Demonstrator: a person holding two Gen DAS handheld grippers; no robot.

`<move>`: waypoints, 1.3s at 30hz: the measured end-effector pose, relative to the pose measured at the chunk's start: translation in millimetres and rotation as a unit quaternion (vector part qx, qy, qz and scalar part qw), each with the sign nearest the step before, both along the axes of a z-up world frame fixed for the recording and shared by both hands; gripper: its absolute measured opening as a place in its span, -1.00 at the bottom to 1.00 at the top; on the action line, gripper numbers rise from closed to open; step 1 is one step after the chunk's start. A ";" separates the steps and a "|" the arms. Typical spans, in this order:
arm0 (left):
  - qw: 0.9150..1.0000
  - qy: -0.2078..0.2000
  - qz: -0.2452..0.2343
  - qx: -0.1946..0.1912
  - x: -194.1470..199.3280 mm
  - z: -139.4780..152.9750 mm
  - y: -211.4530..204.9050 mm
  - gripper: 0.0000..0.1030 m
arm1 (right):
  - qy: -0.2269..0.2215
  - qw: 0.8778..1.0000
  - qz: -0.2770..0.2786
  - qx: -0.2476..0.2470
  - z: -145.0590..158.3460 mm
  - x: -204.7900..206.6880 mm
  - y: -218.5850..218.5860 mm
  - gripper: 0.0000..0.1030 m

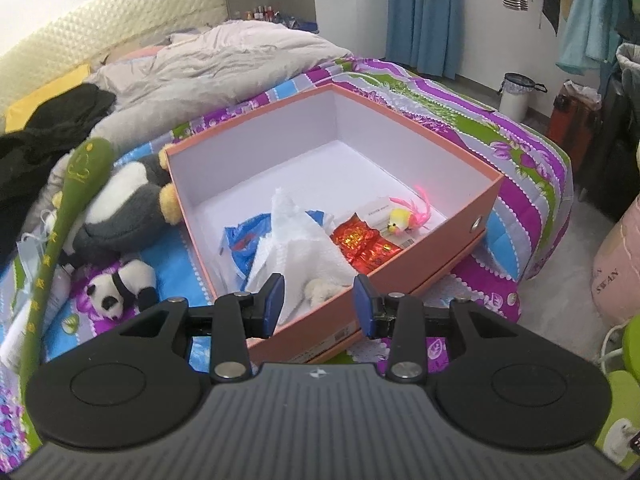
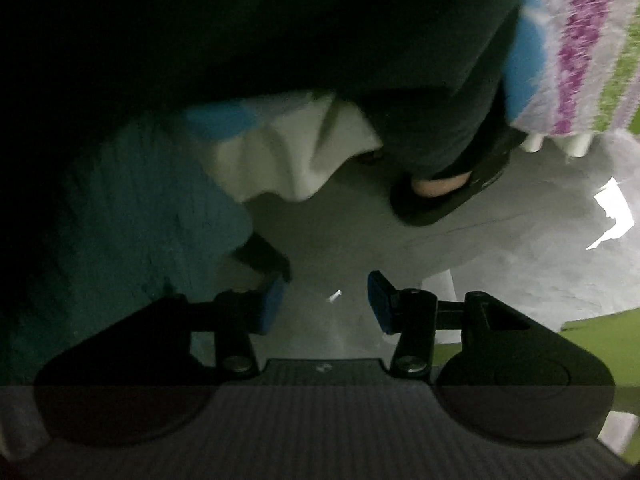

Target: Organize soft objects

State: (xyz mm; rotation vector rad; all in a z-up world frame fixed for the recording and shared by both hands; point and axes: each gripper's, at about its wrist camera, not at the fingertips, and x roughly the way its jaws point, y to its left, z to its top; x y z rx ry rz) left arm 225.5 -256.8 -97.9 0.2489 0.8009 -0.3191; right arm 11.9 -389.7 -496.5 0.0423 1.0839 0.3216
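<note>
Bed [image 1: 520, 128], under a striped floral cover, fills the field ahead of the left tongs [image 1: 319, 300]. Orange box [image 1: 440, 240], open-topped with a white interior, lies directly ahead of and partly below these tongs; its near corner shows between the blue pads. The left tongs stand part-spread and pinch nothing (the white cloth [image 1: 296, 240] in the box rises just beyond the left pad, and contact cannot be told).

Already in the box: the cloth, a blue-and-white bag [image 1: 240, 240], a red foil packet [image 1: 360, 244] and a small yellow chick toy [image 1: 400, 222] at the far right.

Still on the bed, left of the tongs: a grey-and-white penguin plush [image 1: 120, 204] against the box wall, a long green plush [image 1: 68, 216] and a small panda plush [image 1: 120, 288], nearest the tongs.

Right tongs [image 2: 326, 300] point at the grey floor [image 2: 360, 240] beside the bed, part-spread, with nothing between the pads; a sandalled foot [image 2: 444, 188] lies ahead of them.

Step in hand, as judged: between deposits, with plush toys awaiting collection. The next move probably calls for swinging left, opening over the panda and closing on its soft body.

Legible writing: "SWAN" on a pink bag [image 1: 616, 264] to the far right; the yellow characters on the green plush are unreadable.
</note>
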 end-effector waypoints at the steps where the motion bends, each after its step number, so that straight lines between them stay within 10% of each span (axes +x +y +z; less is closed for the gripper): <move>1: 1.000 -0.001 0.001 0.001 0.2 0.6 1.4 -0.15 | 0.002 1.000 0.005 0.001 -4.4 -1.0 1.5 -0.04; 29: 0.996 0.015 0.067 -0.061 -4.9 -16.4 66.9 -0.15 | -0.026 0.999 0.036 0.018 58.5 -34.2 -10.3 -0.03; 39: 0.989 0.013 0.081 -0.121 -9.3 -19.0 111.7 -0.15 | -0.021 0.997 0.038 -0.067 91.7 -30.3 -35.1 -0.03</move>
